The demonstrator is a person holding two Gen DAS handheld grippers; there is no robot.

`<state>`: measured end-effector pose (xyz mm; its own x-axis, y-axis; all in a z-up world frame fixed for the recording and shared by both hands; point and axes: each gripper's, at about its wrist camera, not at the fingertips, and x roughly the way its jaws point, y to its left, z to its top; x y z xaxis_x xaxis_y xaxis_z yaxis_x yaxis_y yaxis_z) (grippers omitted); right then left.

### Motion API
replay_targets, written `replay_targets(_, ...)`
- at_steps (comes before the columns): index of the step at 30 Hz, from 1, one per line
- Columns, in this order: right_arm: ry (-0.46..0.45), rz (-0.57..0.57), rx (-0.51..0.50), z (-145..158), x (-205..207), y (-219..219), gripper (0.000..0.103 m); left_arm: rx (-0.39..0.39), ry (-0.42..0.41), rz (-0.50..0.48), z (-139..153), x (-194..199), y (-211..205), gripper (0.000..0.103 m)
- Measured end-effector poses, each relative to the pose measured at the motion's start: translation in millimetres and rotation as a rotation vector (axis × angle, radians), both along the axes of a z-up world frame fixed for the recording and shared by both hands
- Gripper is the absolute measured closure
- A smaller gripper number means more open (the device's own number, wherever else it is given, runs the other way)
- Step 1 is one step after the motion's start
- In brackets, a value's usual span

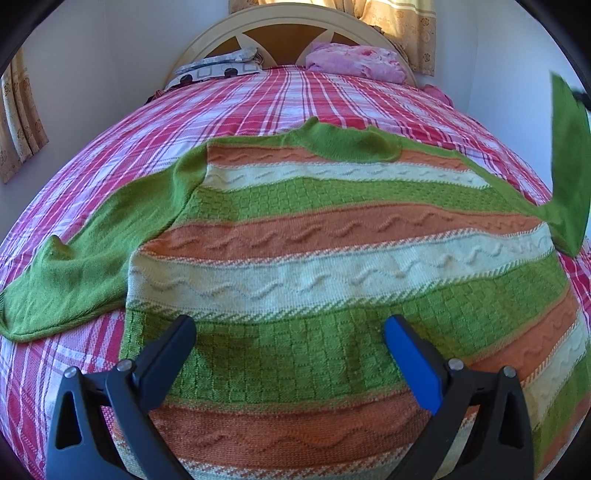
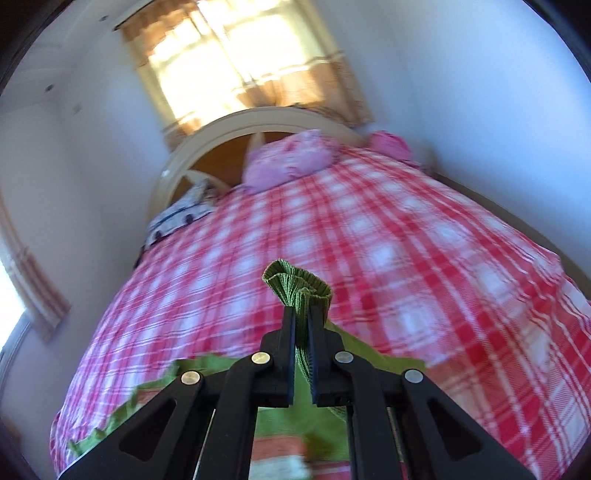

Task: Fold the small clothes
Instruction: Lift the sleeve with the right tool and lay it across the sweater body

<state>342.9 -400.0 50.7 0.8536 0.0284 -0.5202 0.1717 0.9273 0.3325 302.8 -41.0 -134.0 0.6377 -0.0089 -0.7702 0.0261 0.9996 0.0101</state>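
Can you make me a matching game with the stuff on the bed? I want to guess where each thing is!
Things:
1. sweater's lifted sleeve cuff
2. sweater's other sleeve
3. pink pillow
4. left gripper

Places or states:
A. by the headboard
B. lying flat on the plaid bedspread
C. pinched in the right gripper
D. open, above the sweater's hem

Pairs: 1-C, 2-B, 3-A, 4-D

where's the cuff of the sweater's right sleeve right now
In the right wrist view the green ribbed cuff is pinched in the right gripper, lifted above the plaid bedspread, with the headboard behind.
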Motion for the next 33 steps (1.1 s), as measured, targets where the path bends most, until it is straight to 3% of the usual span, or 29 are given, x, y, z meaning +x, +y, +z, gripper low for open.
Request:
replay_targets(9, -0.018, 0.243, -0.068, 10, 31, 145, 0.098, -0.057, 0.015, 0.006, -2, 2, 9, 0.000)
replay_targets(14, 0.021, 0.349, -0.063, -25, 42, 215, 0.098, -0.076, 0.020, 0.017, -3, 2, 11, 0.000)
replay_targets(20, 0.134, 0.446, -0.024, -99, 50, 270, 0.098, -0.084, 0.020, 0.023, -4, 3, 12, 0.000)
replay_targets(23, 0.186, 0.463, 0.012, -132, 54, 265, 0.092, -0.085, 0.022, 0.025, -4, 2, 12, 0.000)
replay_targets(24, 0.212, 0.476, 0.020, -139, 54, 262, 0.071, -0.085, 0.024, 0.025, -4, 3, 13, 0.000)
replay_targets(26, 0.237, 0.470, 0.035, -149, 46, 247, 0.041, -0.089, 0.026, 0.023, -4, 3, 13, 0.000)
replay_targets(29, 0.233, 0.418, 0.008, -151, 23, 215, 0.041, -0.120, 0.038, 0.000, -2, 4, 18, 0.000)
replay_targets(33, 0.243, 0.374, -0.128, -157, -16, 173, 0.041, -0.191, 0.055, -0.006, 4, 4, 34, 0.000)
